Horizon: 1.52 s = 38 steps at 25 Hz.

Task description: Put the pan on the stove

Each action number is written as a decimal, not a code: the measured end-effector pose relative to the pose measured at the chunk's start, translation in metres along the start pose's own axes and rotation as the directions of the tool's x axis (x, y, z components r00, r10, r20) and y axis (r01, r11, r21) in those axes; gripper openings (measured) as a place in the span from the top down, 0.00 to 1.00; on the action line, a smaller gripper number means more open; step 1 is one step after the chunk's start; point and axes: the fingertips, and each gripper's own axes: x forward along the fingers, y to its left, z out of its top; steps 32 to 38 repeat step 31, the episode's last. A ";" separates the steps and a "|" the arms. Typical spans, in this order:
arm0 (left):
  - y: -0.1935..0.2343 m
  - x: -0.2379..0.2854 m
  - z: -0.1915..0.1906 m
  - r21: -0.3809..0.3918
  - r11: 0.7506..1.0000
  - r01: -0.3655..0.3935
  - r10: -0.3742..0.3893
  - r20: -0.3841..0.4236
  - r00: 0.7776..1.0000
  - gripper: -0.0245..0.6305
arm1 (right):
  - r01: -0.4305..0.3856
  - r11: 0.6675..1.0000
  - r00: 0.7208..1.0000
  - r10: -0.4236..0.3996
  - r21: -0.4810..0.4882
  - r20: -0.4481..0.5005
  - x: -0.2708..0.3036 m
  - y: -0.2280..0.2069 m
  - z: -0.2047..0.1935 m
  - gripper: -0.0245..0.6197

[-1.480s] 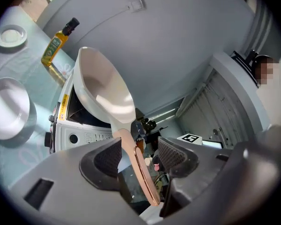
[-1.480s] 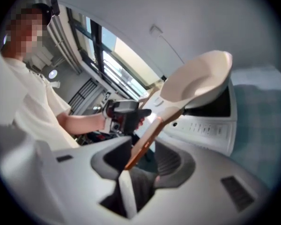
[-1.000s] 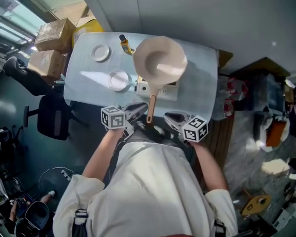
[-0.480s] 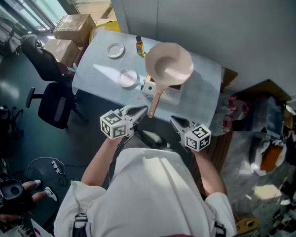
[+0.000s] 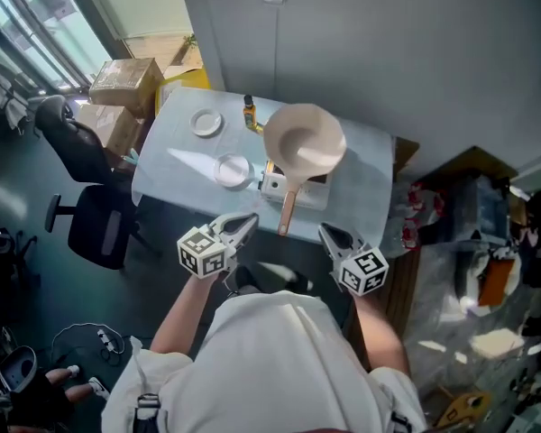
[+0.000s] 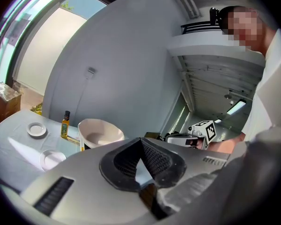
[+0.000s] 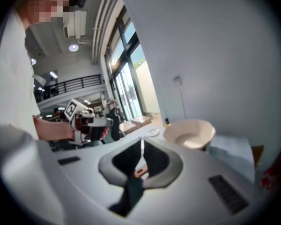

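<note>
**Operator:** Pan (image 5: 305, 137): where is it?

**Spotter:** There is one pan, pale and deep. It sits on the one stove (image 5: 272, 185), a white box at the near side of the table (image 5: 365, 188), straight ahead of you. It covers most of the stove's top. Its one brown handle (image 5: 288, 211) points back at you and reaches past the table's near edge.

**Operator:** Am I holding it?

**Spotter:** No. Your left gripper (image 5: 250, 220) hangs short of the table, left of the handle's end and apart from it. Its jaws are pressed together with nothing between them. Your right gripper (image 5: 325, 231) is on the handle's other side, also apart from it. Its jaws meet tip to tip and are empty. So you have two grippers, both closed on nothing, and the handle's end lies between their tips.

**Operator:** What else is on the table?

**Spotter:** There are three more things, all left of the pan. Two are small, round and white. The far plate (image 5: 206, 123) lies by itself, and the near plate (image 5: 232, 169) lies just beside the stove. The third is a bottle (image 5: 249, 113) with yellow contents, upright at the table's far edge between the far plate and the pan.

**Operator:** And around the table?

**Spotter:** A grey wall (image 5: 388, 52) runs along its far side. Past its left end you have two brown boxes, a far box (image 5: 126, 81) and a near box (image 5: 108, 126), close together. You also have two dark chairs on that side. The far chair (image 5: 61, 120) is near the boxes, and the near chair (image 5: 99, 228) is close to the table's left corner.
</note>
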 end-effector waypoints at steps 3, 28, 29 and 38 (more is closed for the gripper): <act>0.007 -0.006 0.001 0.003 1.000 0.018 -0.018 -0.010 1.000 0.93 | 0.051 0.999 0.999 -0.051 -0.012 0.019 -0.003 0.000 0.005 0.91; 0.014 -0.002 0.017 0.028 0.996 0.083 -0.082 -0.028 0.996 0.93 | 0.178 0.984 0.980 -0.177 0.002 0.088 -0.018 -0.007 0.025 0.91; 0.015 -0.002 0.018 0.027 0.996 0.083 -0.082 -0.026 0.996 0.93 | 0.178 0.984 0.980 -0.178 0.003 0.088 -0.017 -0.007 0.024 0.91; 0.016 -0.002 0.019 0.025 0.996 0.082 -0.082 -0.022 0.996 0.93 | 0.176 0.984 0.981 -0.175 0.003 0.087 -0.016 -0.007 0.024 0.91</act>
